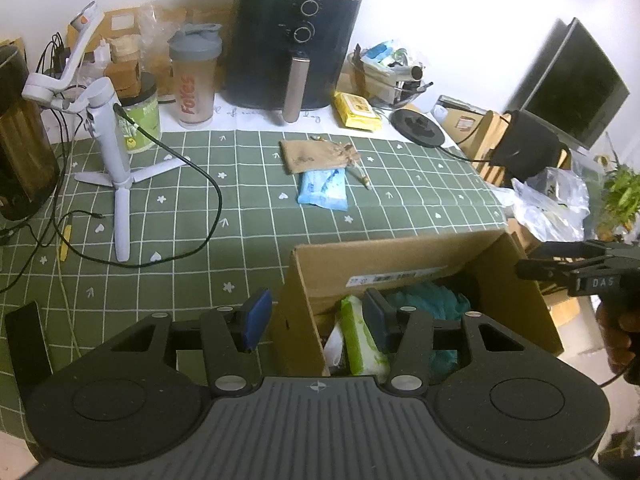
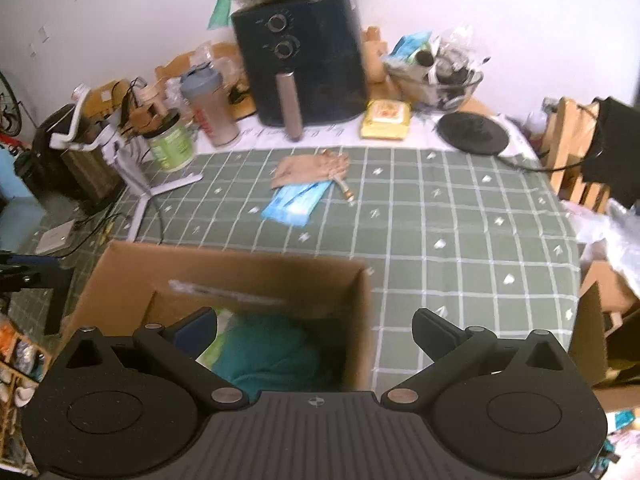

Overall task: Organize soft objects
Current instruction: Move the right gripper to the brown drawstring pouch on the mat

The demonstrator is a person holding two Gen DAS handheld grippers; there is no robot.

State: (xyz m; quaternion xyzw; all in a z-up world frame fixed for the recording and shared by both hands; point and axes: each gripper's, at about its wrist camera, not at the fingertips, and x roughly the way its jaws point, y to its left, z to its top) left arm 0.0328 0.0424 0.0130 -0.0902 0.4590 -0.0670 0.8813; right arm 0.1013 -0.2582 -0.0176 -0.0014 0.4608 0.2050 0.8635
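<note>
An open cardboard box (image 1: pixel 400 260) (image 2: pixel 240 272) stands at the near edge of the green checked tablecloth (image 1: pixel 240 200). Inside it lie a teal cloth (image 1: pixel 432 300) (image 2: pixel 272 352) and a green-and-white wipes pack (image 1: pixel 360 336). Farther out on the cloth, a blue tissue pack (image 1: pixel 323 189) (image 2: pixel 296 200) rests against a tan burlap pouch (image 1: pixel 316 154) (image 2: pixel 308 168). My left gripper (image 1: pixel 317 316) is open and straddles the box's left corner, holding nothing. My right gripper (image 2: pixel 314 332) is wide open and empty across the box's right wall; it also shows beside a hand at the edge of the left wrist view (image 1: pixel 560 268).
At the back stand a black air fryer (image 1: pixel 292 40), a shaker bottle (image 1: pixel 194 76), a yellow pack (image 1: pixel 356 110) and a black round disc (image 1: pixel 418 126). A white gimbal tripod (image 1: pixel 108 140) and loose cables (image 1: pixel 200 200) occupy the left. A plastic bag (image 1: pixel 552 200) and monitor (image 1: pixel 572 80) are on the right.
</note>
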